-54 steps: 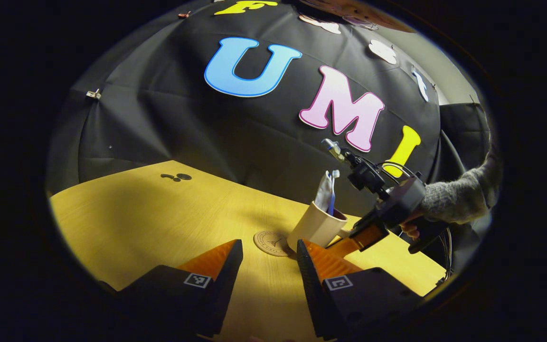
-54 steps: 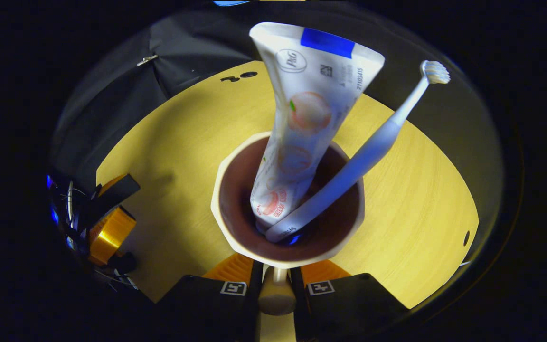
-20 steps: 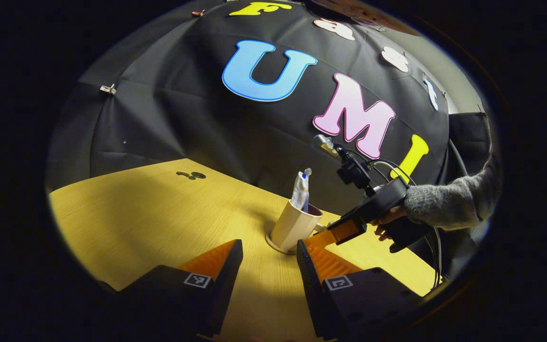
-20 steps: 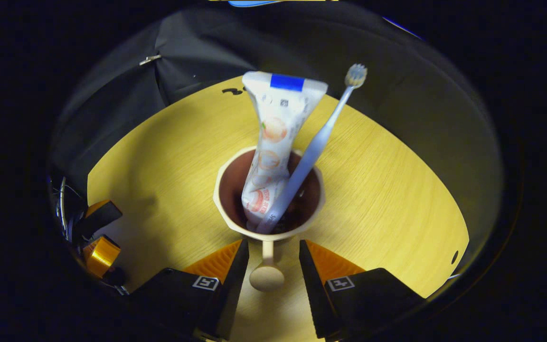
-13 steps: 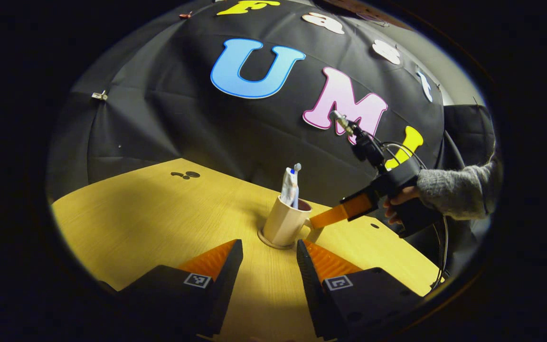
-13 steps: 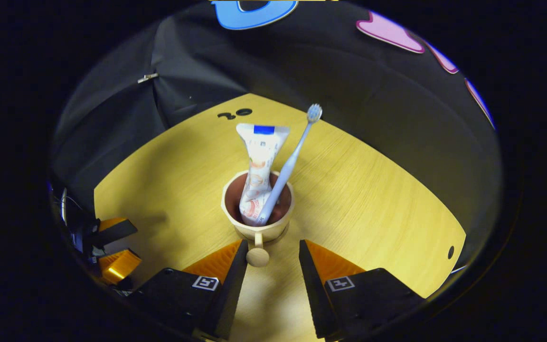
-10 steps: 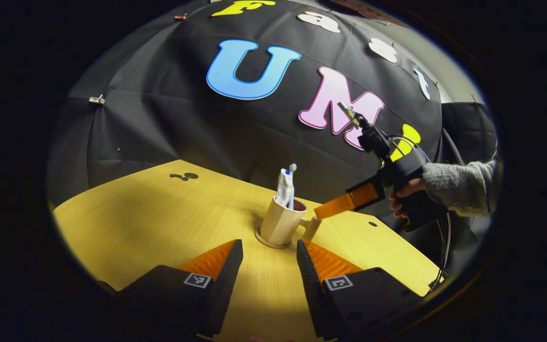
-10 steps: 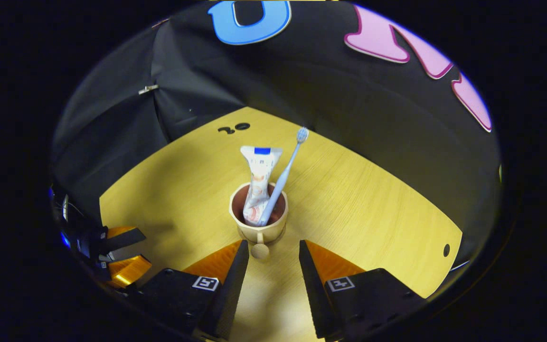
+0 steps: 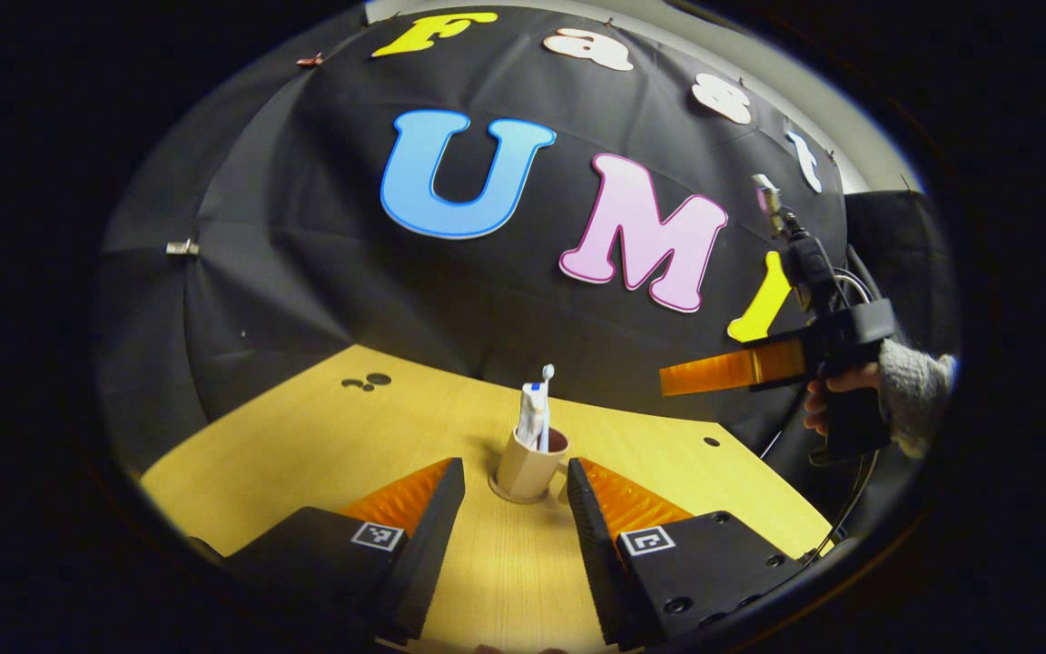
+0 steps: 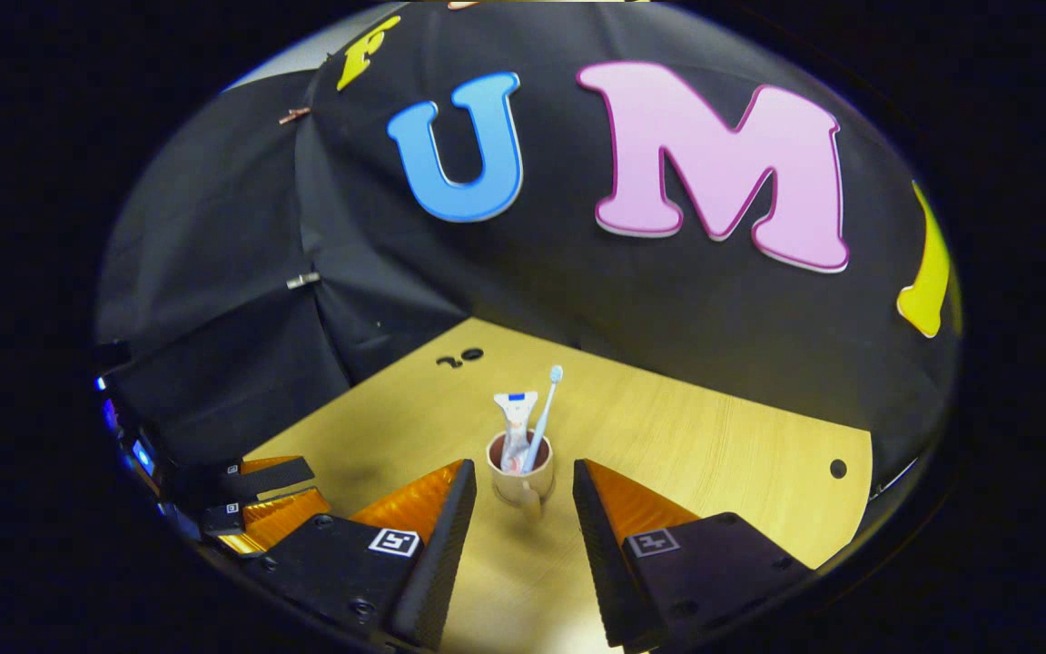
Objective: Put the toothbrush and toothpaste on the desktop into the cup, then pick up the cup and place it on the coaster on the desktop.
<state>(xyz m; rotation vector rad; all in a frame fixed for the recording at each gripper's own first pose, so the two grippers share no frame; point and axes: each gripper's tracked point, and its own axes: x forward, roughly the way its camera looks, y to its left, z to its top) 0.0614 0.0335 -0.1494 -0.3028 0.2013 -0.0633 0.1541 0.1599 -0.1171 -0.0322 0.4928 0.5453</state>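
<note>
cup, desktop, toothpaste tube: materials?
Cup: probably glazed ceramic; smooth beige outside, dark brown inside, thick rim. Desktop: wood or wood-look laminate; pale, with fine straight grain and a matte surface. Toothpaste tube: likely soft plastic laminate; printed, with a flat crimped end.

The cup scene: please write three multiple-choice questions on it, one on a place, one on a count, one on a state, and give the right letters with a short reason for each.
1. Where does the cup stand?
A. on the coaster
B. on the bare desktop, far from the coaster
C. held in the air

2. How many things stand in the cup?
A. none
B. two
C. four

3. How is the right gripper?
A. shut on the cup's handle
B. shut on the toothbrush
C. open, apart from the cup

Answers:
1. A: the left gripper view shows the round coaster's edge under the cup's base.
2. B: the toothpaste and the toothbrush stick out of it.
3. C: in the right gripper view its fingers stand wide, with the cup between and beyond them, untouched.
</note>
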